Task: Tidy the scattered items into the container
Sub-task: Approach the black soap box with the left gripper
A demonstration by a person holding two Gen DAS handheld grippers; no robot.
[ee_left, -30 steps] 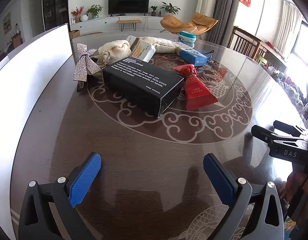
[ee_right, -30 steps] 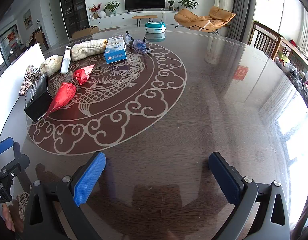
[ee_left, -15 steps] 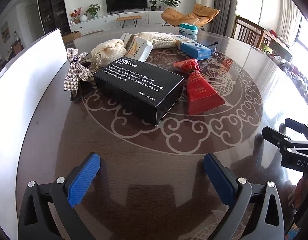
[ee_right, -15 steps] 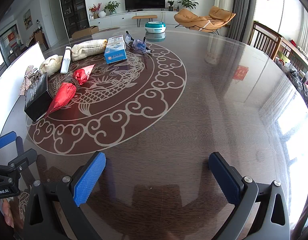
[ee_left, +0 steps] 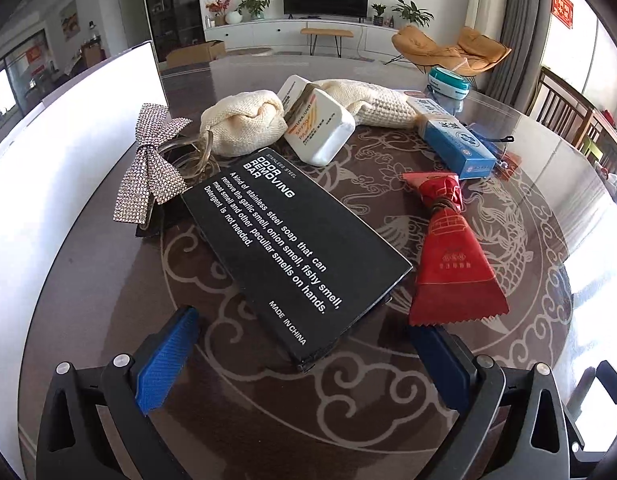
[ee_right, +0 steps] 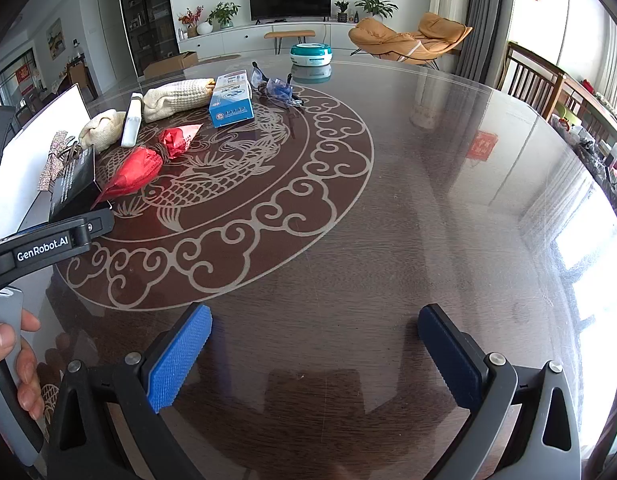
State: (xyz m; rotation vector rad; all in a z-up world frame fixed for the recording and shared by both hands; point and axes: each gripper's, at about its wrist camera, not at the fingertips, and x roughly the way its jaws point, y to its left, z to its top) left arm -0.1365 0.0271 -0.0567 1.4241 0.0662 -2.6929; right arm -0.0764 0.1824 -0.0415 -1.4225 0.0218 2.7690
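Note:
A black box (ee_left: 296, 248) printed "Odor Removing Bar" lies on the dark table. My left gripper (ee_left: 304, 330) is open, and the box's near corner sits between its blue pads. To the right of the box lies a red packet (ee_left: 452, 264). Behind it are a white bottle (ee_left: 320, 128), a cream knitted pouch (ee_left: 244, 124), a blue carton (ee_left: 452, 140) and a rhinestone bow (ee_left: 152, 164). The white container wall (ee_left: 68, 140) stands at the left. My right gripper (ee_right: 314, 324) is open over bare table, far from the items (ee_right: 136, 168).
A teal round case (ee_right: 310, 54) and blue glasses (ee_right: 278, 88) lie at the table's far side. A hand (ee_right: 12, 352) holds the left tool at the left edge of the right wrist view. Wooden chairs (ee_right: 548, 80) stand to the right.
My left gripper has moved forward and down toward the black box, so the box's near corner now lies between its pads. The right gripper has stayed in place.

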